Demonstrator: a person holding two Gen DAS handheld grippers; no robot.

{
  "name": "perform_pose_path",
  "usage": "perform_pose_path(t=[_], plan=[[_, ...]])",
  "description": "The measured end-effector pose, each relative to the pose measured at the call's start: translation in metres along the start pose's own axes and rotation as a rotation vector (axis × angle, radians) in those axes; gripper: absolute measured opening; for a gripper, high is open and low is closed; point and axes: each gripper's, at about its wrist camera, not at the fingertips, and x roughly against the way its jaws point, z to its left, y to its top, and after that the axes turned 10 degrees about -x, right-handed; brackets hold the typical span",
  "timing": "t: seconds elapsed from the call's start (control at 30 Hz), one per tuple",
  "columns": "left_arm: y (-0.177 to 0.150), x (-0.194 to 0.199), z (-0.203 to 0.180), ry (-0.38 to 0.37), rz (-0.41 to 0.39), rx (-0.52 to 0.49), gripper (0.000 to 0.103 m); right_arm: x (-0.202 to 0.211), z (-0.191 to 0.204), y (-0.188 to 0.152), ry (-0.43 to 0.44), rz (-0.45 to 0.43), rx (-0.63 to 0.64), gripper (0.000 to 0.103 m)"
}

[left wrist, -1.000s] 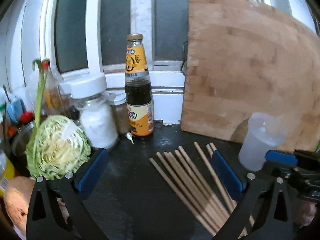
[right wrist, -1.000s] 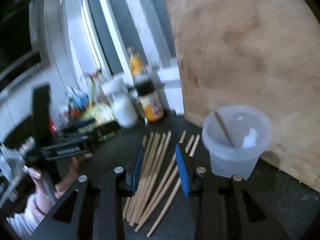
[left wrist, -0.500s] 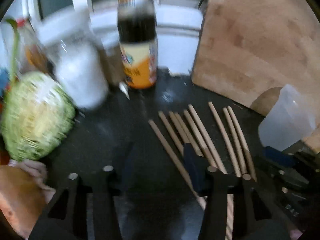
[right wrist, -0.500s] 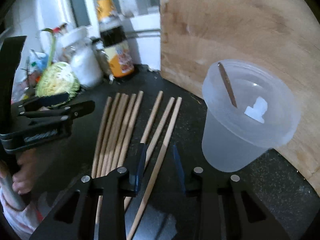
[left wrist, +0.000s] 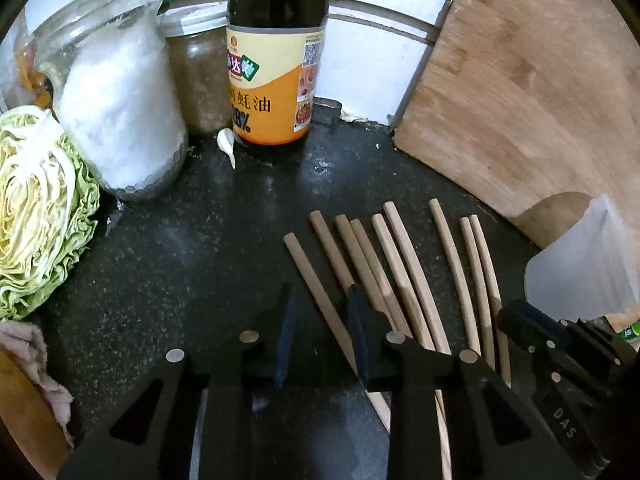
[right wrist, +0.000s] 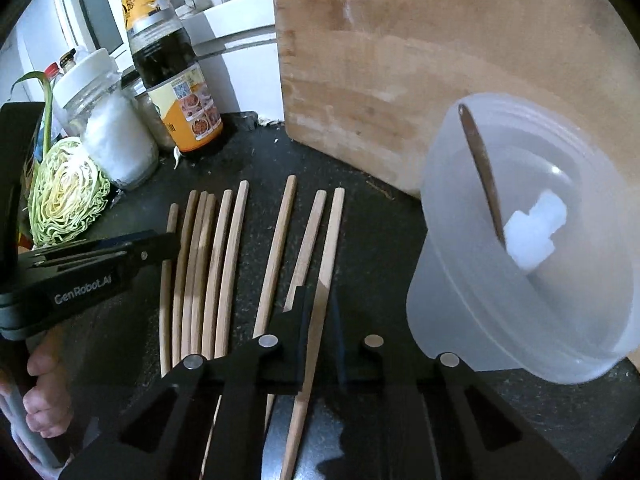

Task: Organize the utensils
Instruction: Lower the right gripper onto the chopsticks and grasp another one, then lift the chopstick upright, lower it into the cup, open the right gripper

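Several wooden chopsticks [left wrist: 404, 276] lie side by side on the dark counter; they also show in the right wrist view [right wrist: 224, 264]. My left gripper [left wrist: 320, 304] is low over the leftmost chopstick [left wrist: 316, 284], jaws partly closed with the stick between them, still a gap. My right gripper [right wrist: 318, 300] has narrow jaws around the rightmost chopstick [right wrist: 324, 272]; contact is not clear. A translucent plastic cup [right wrist: 516, 240] stands at the right with one dark stick [right wrist: 480, 168] inside; it also shows in the left wrist view [left wrist: 588, 264].
A wooden cutting board [left wrist: 532, 76] leans against the wall behind. An oyster sauce bottle [left wrist: 272, 64], a jar of white grains [left wrist: 116, 108], a small jar [left wrist: 196, 80] and half a cabbage [left wrist: 36, 208] stand at the left. A garlic clove [left wrist: 227, 145] lies near the bottle.
Both grippers moved down and forward to the chopsticks. The left jaws narrowed from wide open; the right jaws narrowed around the rightmost chopstick.
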Motion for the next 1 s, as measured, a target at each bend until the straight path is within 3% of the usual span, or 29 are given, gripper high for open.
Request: perform_pose_path(t=[0.2,0.33,0.5,0.6,0.83,1.0], plan=[[0.003,-0.005,0.0,0.062,0.009,-0.011,0.017,-0.007,0.003,0.004,-0.032,0.0,0.016,0.01],[0.007,-0.01,-0.011,0.12,0.007,-0.058,0.017,-0.012,0.01,0.007,-0.074,-0.015,0.041,0.01],[0.012,-0.013,-0.015,0.083,0.007,-0.065,0.006,-0.014,0.01,0.009,-0.073,-0.026,0.045,0.008],[0.012,0.0,-0.02,0.064,-0.051,-0.078,0.006,-0.006,0.005,0.009,0.029,-0.018,0.011,0.008],[0.013,0.081,-0.033,0.057,-0.244,-0.138,0.006,0.05,-0.001,0.005,0.204,-0.155,0.013,0.008],[0.014,0.155,-0.05,0.019,-0.415,-0.195,0.006,0.125,-0.023,0.001,0.374,-0.412,-0.012,0.008]])
